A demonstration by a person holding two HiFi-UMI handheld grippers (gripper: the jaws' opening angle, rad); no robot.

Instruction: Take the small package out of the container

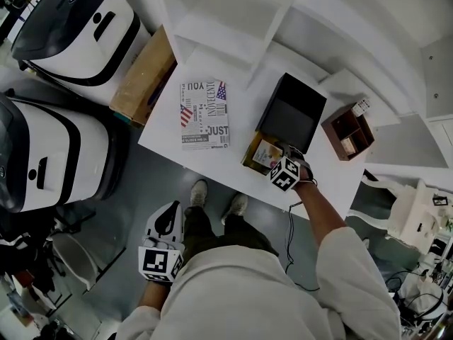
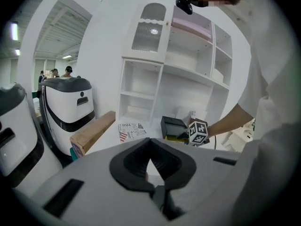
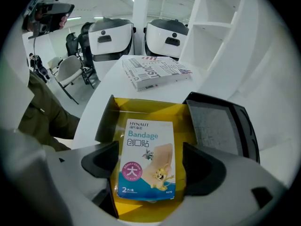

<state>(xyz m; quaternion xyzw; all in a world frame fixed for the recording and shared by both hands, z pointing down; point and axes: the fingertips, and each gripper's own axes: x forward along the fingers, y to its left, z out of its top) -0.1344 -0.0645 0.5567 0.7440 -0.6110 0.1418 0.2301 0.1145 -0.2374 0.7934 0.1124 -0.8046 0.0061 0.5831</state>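
Observation:
A small blue-and-white bandage package (image 3: 146, 159) lies face up in the yellow-lined open container (image 3: 186, 112) near the table's front edge; the head view shows the package (image 1: 266, 153) in the same container (image 1: 249, 159). My right gripper (image 3: 150, 166) hovers over it, open, one jaw on each side of the package and close to its edges. In the head view, my right gripper (image 1: 277, 161) sits at the container's right side. The container's black lid (image 1: 292, 112) lies just behind. My left gripper (image 1: 168, 222) hangs low beside the person's leg, away from the table; my left gripper (image 2: 150, 142) is shut and empty.
A newspaper-print box (image 1: 205, 113) lies left of the container. A long cardboard box (image 1: 145, 73) sits at the table's left end, and a small brown shelf box (image 1: 348, 131) to the right. White shelving (image 1: 226, 20) stands behind. Two white-and-black machines (image 1: 71, 20) stand left.

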